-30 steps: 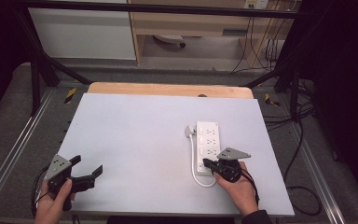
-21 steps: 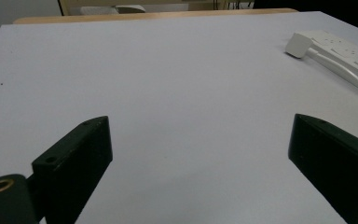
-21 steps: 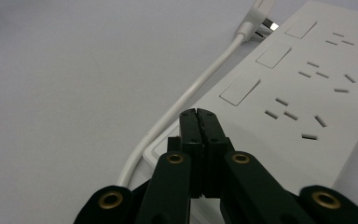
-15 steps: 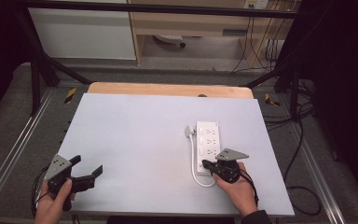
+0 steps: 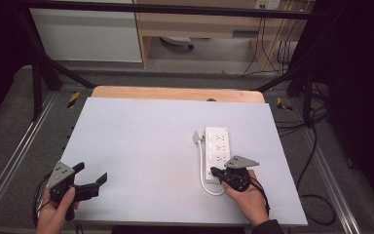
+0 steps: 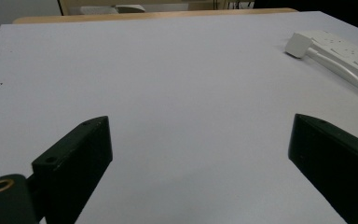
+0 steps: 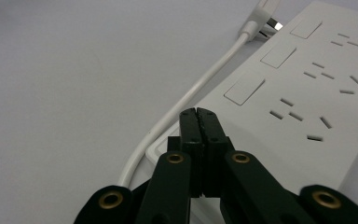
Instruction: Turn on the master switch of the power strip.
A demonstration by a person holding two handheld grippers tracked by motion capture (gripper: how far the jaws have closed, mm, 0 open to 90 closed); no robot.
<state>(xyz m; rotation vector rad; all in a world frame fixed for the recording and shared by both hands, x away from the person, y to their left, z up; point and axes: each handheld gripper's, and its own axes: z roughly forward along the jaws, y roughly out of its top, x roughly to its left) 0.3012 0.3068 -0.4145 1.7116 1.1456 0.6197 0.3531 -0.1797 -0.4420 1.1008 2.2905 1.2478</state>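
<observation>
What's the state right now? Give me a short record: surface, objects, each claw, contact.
surface: white table top
object: white power strip, right side of the table, lying flat, sockets up
cord: white cable loops off the strip's near end and runs along its left side to the plug
left claw: open, jaws wide apart, near left corner, holding nothing
right claw: shut, jaws pressed together, over the strip's near end
contact: cannot tell whether the right tips touch the strip

It looks like a lab: a black metal frame (image 5: 39, 83) surrounds the desk (image 5: 141, 141), with cables (image 5: 311, 146) trailing over grey carpet (image 5: 9, 141).
</observation>
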